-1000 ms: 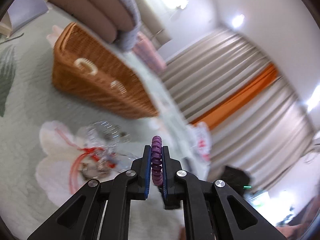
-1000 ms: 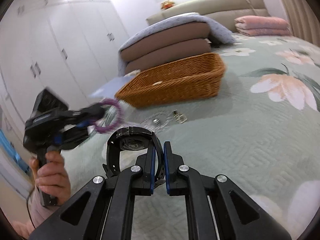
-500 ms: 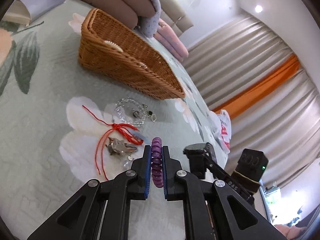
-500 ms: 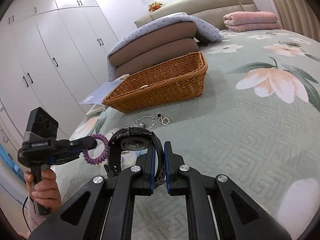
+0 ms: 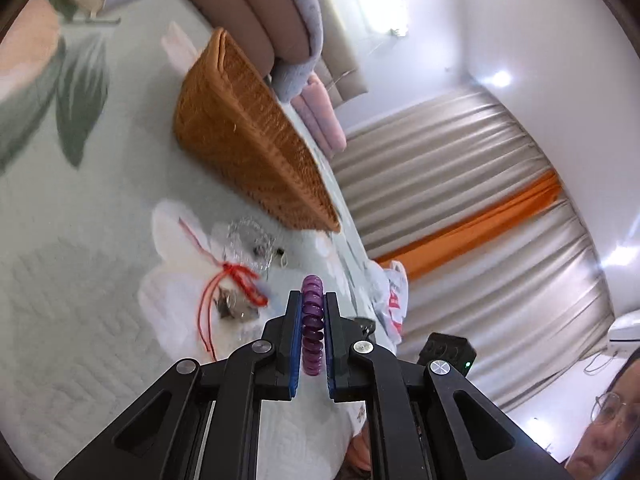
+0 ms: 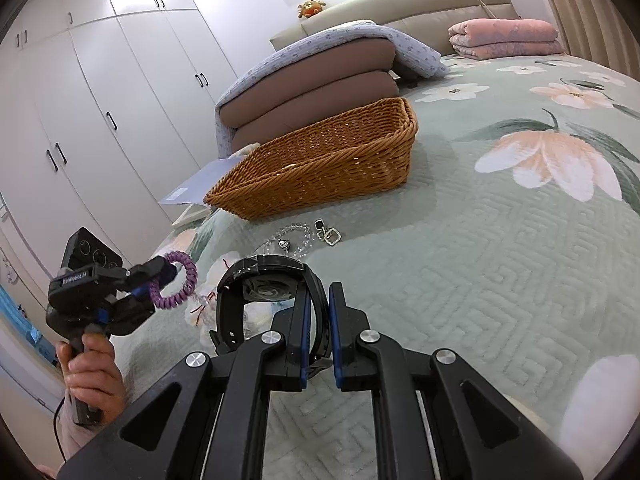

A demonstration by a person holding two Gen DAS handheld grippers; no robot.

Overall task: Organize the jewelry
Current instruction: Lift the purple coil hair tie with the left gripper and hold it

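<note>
- Purple spiral bracelet, pinched edge-on between the narrowly set fingers of the left gripper, raised above the bedspread.
- Ahead and left of its tips: red cord piece and clear bead strand on the bedspread; wicker basket beyond them.
- Black watch, strap clamped by the right gripper, dial leaning left of the fingers.
- Left of it, a hand grips the left gripper's handle upright, bracelet ring held forward; basket ahead, silver charm between.
</note>
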